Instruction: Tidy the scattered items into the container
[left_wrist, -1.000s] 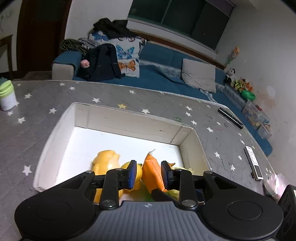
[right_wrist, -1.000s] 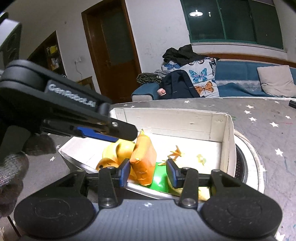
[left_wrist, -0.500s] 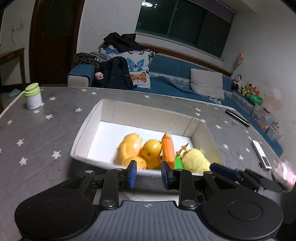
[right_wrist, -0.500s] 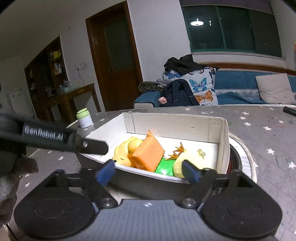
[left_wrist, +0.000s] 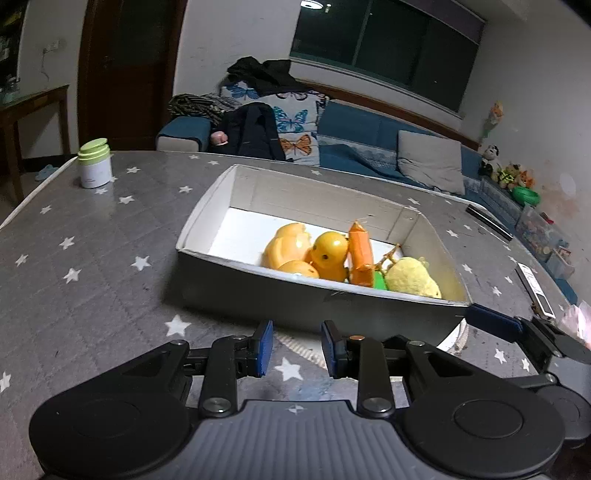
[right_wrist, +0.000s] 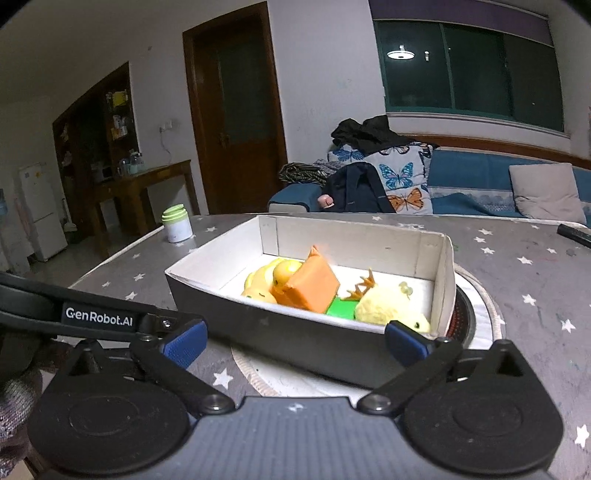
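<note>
Left wrist view: my left claw hovers half spread and empty over the starred worktop, just short of the container's near wall. The box's long axis runs across my view; inside, ahead and to the right, lie the yellow ducks, the orange packet and the fluffy chick. My right claw's blue pad pokes in at the box's right corner.

Right wrist view: my right claw is opening wide, nothing between its jaws, box directly ahead. Only here does the green block show clearly.
</note>
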